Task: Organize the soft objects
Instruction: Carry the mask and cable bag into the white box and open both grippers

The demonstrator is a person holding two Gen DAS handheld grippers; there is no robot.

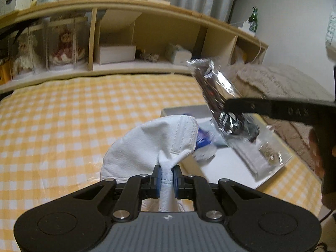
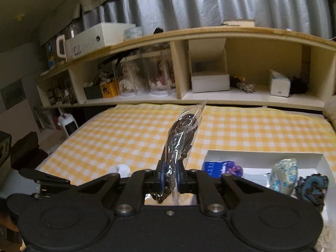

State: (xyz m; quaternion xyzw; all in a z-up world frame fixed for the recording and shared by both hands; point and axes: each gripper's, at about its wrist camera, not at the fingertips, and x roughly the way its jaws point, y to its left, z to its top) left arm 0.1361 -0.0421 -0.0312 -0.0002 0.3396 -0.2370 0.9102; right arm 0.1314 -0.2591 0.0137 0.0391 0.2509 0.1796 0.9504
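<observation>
Above the yellow checked bedspread [image 1: 63, 109], the left gripper [image 1: 167, 178] pinches a bunched corner of a white face mask [image 1: 151, 142], which fans up and away from the jaws. The right gripper [image 2: 170, 177] is clamped on a clear plastic packet [image 2: 182, 134] of dark items, its long axis running upward toward the wooden shelf [image 2: 189, 33]. The white box [image 2: 262, 154] lies on the bedspread, right of the packet.

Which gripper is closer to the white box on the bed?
Right. The right gripper, shut on a clear plastic bag, hangs directly over the white box. The left gripper, shut on a white cloth, is beside the box, over the checkered cover.
</observation>
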